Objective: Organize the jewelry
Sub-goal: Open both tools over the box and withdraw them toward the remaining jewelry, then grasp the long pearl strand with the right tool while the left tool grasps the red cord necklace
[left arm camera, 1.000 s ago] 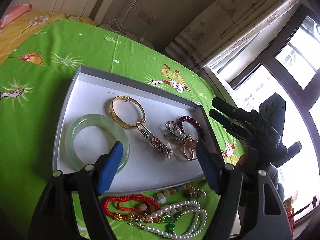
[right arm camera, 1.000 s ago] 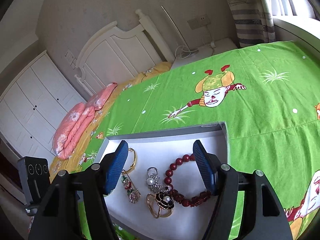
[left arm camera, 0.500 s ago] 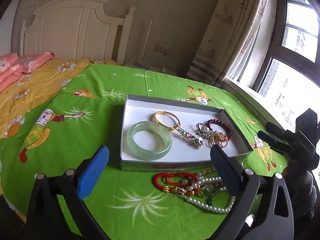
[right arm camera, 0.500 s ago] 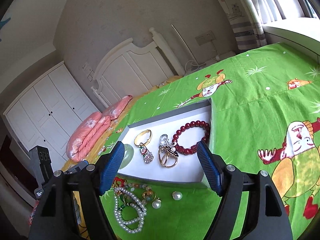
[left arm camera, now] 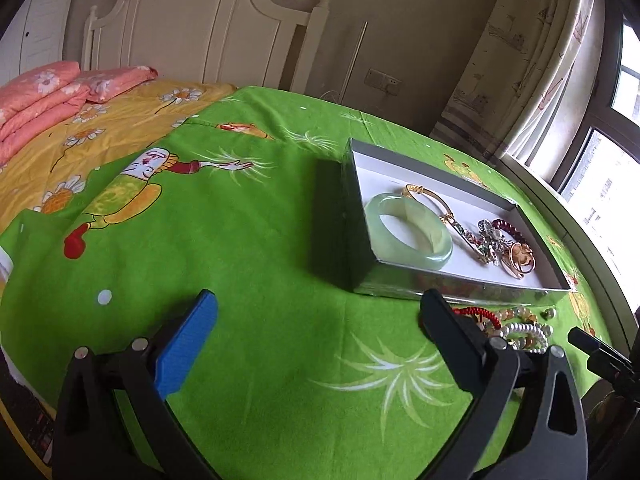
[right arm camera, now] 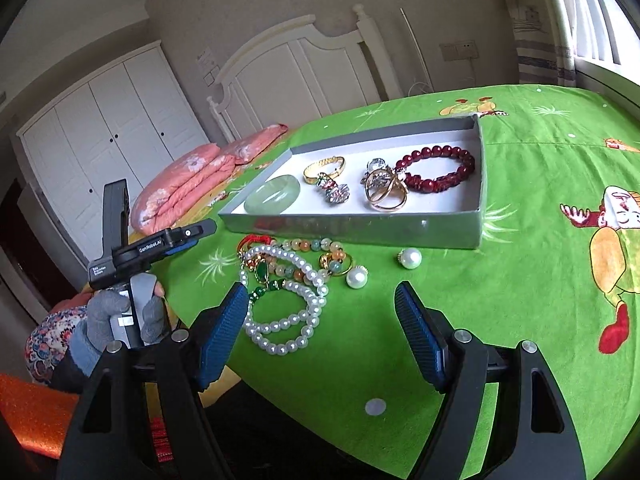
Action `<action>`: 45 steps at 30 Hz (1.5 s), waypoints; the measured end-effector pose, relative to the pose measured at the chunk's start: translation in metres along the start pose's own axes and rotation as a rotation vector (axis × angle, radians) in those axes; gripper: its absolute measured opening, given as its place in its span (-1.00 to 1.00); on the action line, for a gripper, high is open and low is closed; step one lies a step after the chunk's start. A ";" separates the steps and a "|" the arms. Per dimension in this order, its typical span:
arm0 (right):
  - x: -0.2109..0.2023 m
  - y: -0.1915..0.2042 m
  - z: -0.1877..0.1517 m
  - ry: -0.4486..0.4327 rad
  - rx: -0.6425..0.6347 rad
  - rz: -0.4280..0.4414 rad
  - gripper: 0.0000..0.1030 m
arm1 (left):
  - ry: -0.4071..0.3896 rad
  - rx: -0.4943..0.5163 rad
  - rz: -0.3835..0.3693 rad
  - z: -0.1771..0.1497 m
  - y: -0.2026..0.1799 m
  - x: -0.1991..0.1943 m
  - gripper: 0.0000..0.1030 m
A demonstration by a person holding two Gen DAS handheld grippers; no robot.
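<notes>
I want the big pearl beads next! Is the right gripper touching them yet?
Apart. The right wrist view shows the right gripper empty, jaws open above the bedspread, while the pearl necklace lies below and beyond its left fingertip.

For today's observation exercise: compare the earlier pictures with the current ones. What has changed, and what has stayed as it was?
Both grippers have pulled back from over the grey box. The left gripper has opened wider, empty; the right gripper is open and empty, now near the pearl necklace. Nothing was grasped or released. The jade bangle, red bead bracelet and loose pile stayed put.
</notes>
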State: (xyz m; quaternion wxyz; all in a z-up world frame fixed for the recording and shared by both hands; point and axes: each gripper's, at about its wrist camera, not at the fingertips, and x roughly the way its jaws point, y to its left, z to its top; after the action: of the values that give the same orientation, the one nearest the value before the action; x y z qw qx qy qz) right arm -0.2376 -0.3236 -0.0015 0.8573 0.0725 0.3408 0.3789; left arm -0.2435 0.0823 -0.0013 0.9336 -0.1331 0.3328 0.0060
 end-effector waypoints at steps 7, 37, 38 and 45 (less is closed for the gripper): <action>0.011 0.018 -0.011 0.035 -0.086 -0.059 0.46 | -0.029 0.213 0.131 -0.024 -0.025 0.004 0.96; 0.043 0.072 -0.023 0.040 -0.388 -0.184 -0.50 | -0.033 0.207 0.077 -0.030 -0.016 -0.009 0.96; 0.041 0.071 -0.023 0.025 -0.383 -0.182 -0.58 | -0.033 0.194 0.062 -0.030 -0.014 -0.012 0.95; 0.010 0.068 -0.006 -0.120 -0.340 -0.184 -0.82 | -0.037 0.117 -0.066 -0.035 -0.007 -0.030 0.87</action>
State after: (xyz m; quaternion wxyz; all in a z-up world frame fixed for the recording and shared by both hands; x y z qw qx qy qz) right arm -0.2775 -0.2694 0.0150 0.9071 -0.0823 0.2253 0.3459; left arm -0.2879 0.0693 -0.0076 0.9454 -0.0892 0.3106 -0.0417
